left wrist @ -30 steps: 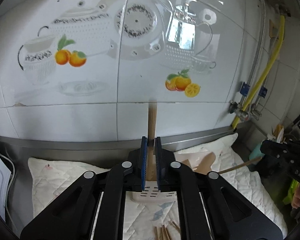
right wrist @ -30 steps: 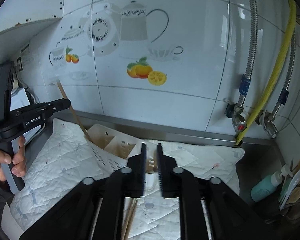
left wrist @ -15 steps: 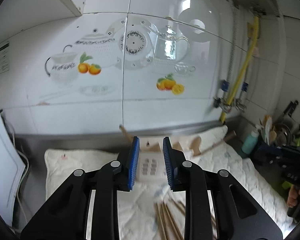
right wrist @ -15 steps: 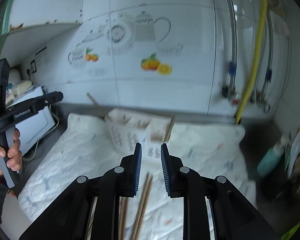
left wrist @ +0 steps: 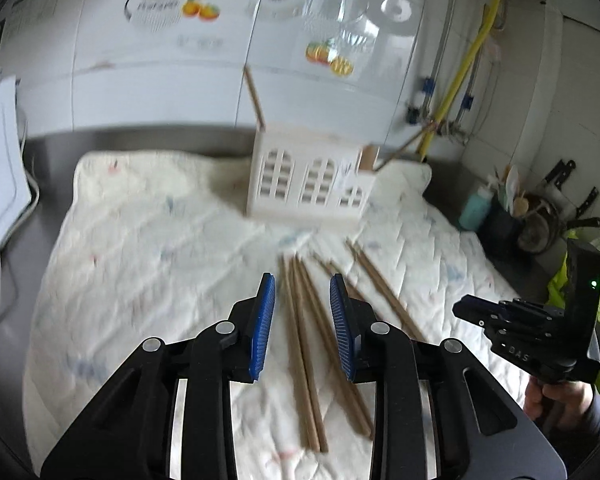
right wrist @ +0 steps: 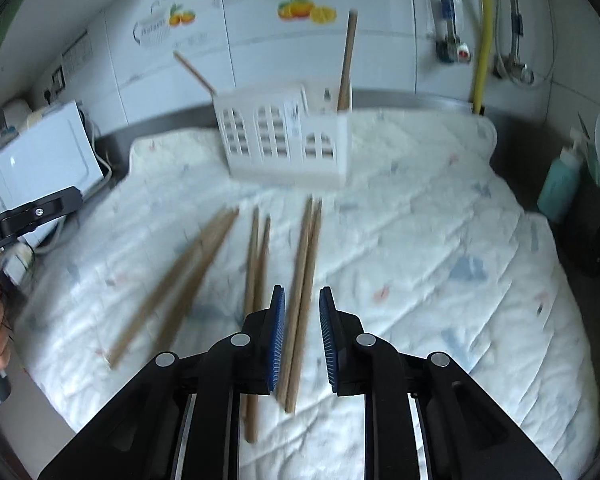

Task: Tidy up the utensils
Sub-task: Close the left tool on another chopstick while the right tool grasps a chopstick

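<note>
The left gripper (left wrist: 302,320) is wide open and holds nothing. It hangs over a bunch of wooden chopsticks (left wrist: 304,344) that lie on the white padded cloth (left wrist: 140,264). The right gripper (right wrist: 302,336) is open too, with nothing in its grip. A pair of chopsticks (right wrist: 302,288) lies on the cloth under the gap between its blue pads (right wrist: 278,340). More sticks lie to the left. Behind them stands a white holder (right wrist: 284,140) with little windows, and some sticks poke out of it.
</note>
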